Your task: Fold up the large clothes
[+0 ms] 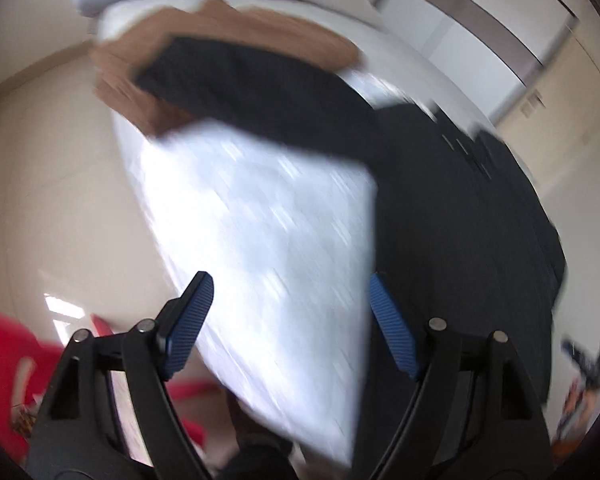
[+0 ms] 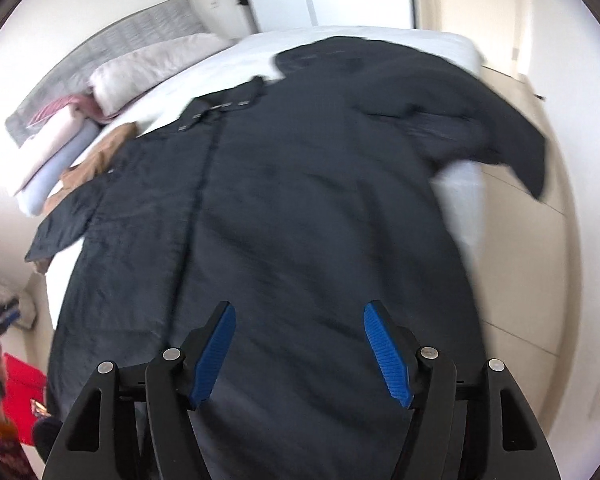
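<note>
The right tongs [image 2: 298,348] stood with their blue pads [image 2: 214,350] apart and nothing between them, hovering above the lower part of the coat [image 2: 300,200]. The left tongs [image 1: 290,324] were likewise spread and empty, over the bare white bed [image 1: 260,220] just beside the coat's edge [image 1: 460,220]. No earlier view was there to show how the jaws came to that

The coat, dark and long, lay spread flat along the bed [image 2: 340,36], front up, with a closed placket running down it and small pale snaps near the collar. One sleeve [image 2: 64,220] reached from the coat toward the bed's near side edge and lay partly over a brown garment [image 2: 96,160]. The other sleeve [image 2: 516,148] hung off the far side edge of the bed, above the pale floor [image 2: 540,280]. The coat's hood or collar end pointed toward the far end of the bed

Beyond the brown garment, at the head of the bed, lay pillows [image 2: 148,68] and folded bedding against a grey headboard [image 2: 112,44]. Beside the bed something red [image 2: 24,384] sat low down. Both views were blurred
</note>
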